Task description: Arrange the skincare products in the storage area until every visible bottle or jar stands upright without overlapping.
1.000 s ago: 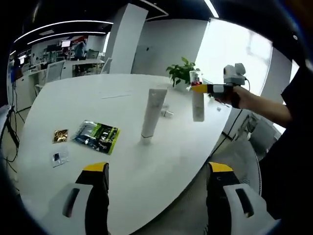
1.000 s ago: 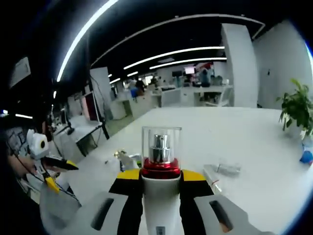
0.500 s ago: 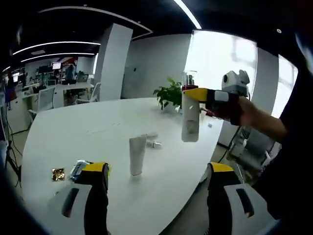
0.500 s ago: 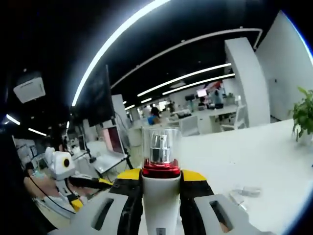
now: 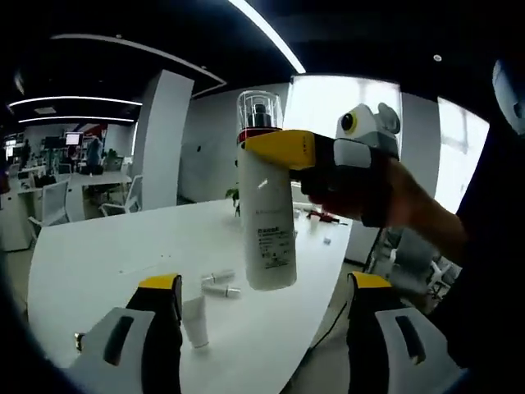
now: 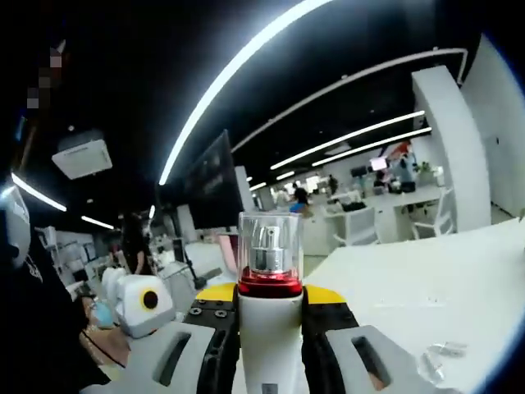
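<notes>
A white pump bottle (image 5: 267, 222) with a red collar and a clear cap hangs upright in the air, close in front of my left gripper (image 5: 264, 300). My left gripper is open and holds nothing. My right gripper (image 5: 280, 148) comes in from the right, shut on the bottle's neck just under the collar. In the right gripper view the same bottle (image 6: 269, 336) stands between the yellow jaws of my right gripper (image 6: 269, 300). A white tube (image 5: 195, 320) stands on its cap on the white table (image 5: 107, 254).
Two small white items (image 5: 218, 284) lie on the table behind the tube. My left gripper (image 6: 148, 304) shows at the lower left of the right gripper view. The table (image 6: 426, 295) stretches to the right. Office desks and chairs stand far behind.
My right gripper has carried the bottle up and much closer to my left gripper. Both views have tilted upward, so less of the table shows.
</notes>
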Action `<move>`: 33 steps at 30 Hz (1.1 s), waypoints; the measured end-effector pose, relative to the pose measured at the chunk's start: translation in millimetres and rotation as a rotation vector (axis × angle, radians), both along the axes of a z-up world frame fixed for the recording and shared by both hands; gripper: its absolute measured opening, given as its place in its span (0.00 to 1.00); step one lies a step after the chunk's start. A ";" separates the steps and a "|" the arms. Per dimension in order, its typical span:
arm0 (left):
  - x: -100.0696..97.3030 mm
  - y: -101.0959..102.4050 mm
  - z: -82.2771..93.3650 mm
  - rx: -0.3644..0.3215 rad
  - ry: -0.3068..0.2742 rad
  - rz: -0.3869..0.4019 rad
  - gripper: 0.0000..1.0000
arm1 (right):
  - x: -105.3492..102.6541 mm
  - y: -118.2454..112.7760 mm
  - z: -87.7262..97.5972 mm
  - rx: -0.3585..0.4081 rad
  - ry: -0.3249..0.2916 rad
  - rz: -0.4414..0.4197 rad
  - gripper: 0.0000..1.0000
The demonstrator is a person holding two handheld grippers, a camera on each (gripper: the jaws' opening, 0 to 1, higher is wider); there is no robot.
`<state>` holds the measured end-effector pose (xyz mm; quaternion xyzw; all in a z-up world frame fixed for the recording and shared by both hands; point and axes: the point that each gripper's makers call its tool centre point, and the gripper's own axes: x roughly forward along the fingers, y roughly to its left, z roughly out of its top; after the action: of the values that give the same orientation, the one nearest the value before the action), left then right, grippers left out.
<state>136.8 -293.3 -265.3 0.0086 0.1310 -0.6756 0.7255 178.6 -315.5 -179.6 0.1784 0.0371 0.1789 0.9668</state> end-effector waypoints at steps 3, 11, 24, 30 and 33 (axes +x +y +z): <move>0.5 3.1 18.5 -0.012 -0.009 0.017 0.71 | -1.9 13.1 20.4 0.081 -0.018 0.073 0.20; -0.2 5.3 61.6 -0.091 -0.058 0.026 0.70 | -0.8 31.6 67.6 -0.042 -0.099 0.133 0.20; 52.3 1.9 134.2 -0.196 -0.182 0.188 0.67 | 29.9 48.6 108.1 -0.267 -0.155 0.125 0.20; 68.7 -8.4 138.7 -0.183 -0.191 0.189 0.54 | 44.2 44.9 86.4 -0.244 -0.116 0.098 0.20; 70.1 -11.8 133.7 -0.163 -0.191 0.175 0.46 | 44.3 44.3 86.6 -0.235 -0.121 0.086 0.20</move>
<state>207.0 -305.2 -131.5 0.0027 0.0064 -0.6142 0.7891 222.9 -271.1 -93.1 0.0509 0.0069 0.2252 0.9729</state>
